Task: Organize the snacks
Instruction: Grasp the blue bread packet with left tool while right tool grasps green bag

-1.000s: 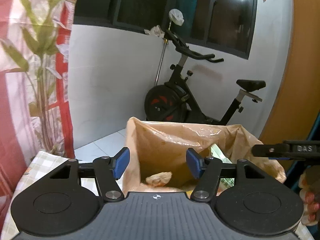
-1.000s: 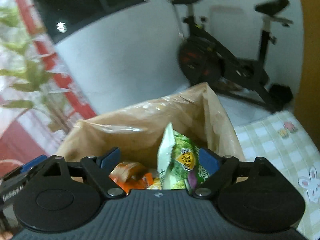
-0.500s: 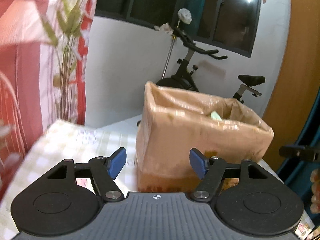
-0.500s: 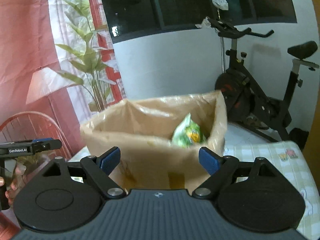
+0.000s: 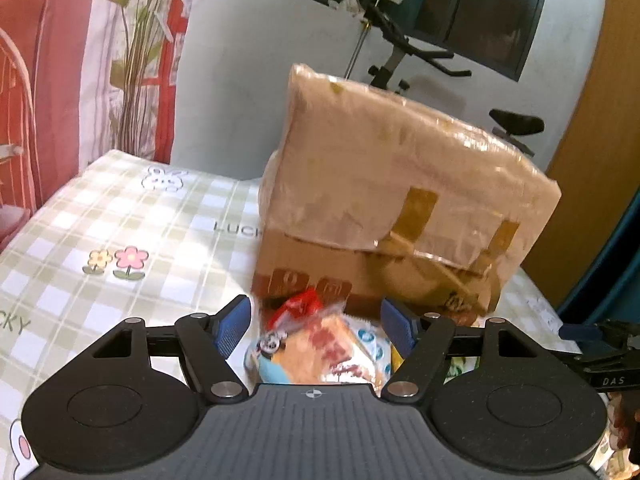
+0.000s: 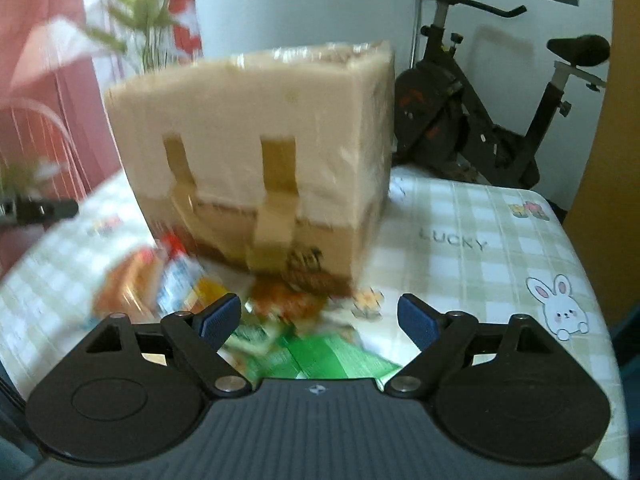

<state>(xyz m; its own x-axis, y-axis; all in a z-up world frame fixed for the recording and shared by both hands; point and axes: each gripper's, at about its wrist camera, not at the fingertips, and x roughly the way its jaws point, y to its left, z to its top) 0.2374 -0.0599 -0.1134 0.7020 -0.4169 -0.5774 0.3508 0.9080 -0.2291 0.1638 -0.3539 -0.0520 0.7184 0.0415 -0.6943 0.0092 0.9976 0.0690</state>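
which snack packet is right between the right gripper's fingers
The green packet, lying on the tablecloth between the open right gripper; the orange and red-white packets lie farther left.

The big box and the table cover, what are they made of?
The box looks like brown cardboard: matte, with tan tape strips. Its upper part is wrapped in a thin shiny plastic liner that crinkles and catches the light. The table cover looks like smooth printed sheet, perhaps vinyl or cloth; its soft sheen leaves that open.

Tan box (image 5: 400, 184) on a green-and-white checked tablecloth (image 5: 120, 232).
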